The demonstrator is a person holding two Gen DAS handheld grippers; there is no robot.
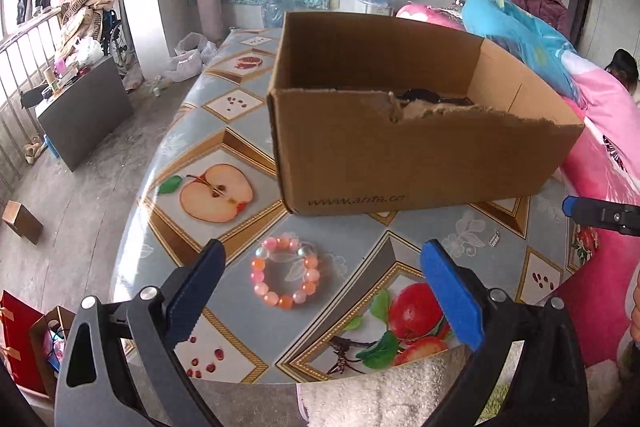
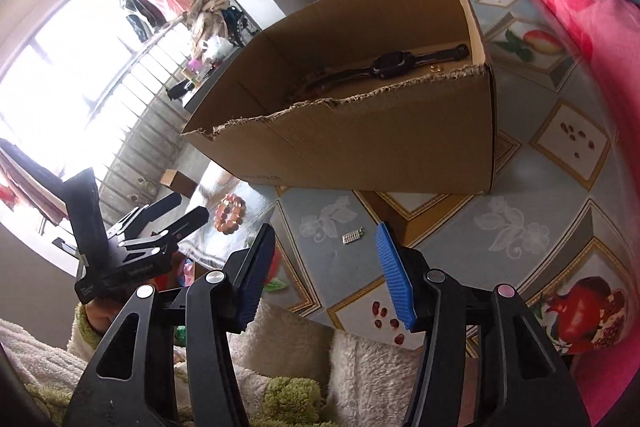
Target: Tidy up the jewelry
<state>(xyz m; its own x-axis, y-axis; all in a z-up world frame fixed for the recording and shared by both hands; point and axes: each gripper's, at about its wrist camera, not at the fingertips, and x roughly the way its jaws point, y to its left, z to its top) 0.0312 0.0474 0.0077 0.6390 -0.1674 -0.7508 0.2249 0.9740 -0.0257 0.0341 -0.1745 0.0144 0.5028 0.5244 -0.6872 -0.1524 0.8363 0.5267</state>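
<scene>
One bead bracelet (image 1: 285, 271) lies on the fruit-print table (image 1: 224, 155), low in the middle of the left view, between the fingers of the left gripper (image 1: 320, 291), which is wide open and empty; one small silver charm (image 2: 353, 237) lies just above the right gripper (image 2: 324, 273), half open and empty; one brown box (image 1: 400, 147) stands behind, holding one black watch (image 2: 386, 64); its torn front edge hides most of the inside; bare table lies around both pieces.

Fruit-print table (image 1: 224, 131) carries cardboard box (image 1: 400, 163), pink bead bracelet (image 1: 285, 275), small silver charm (image 2: 353, 237).
</scene>
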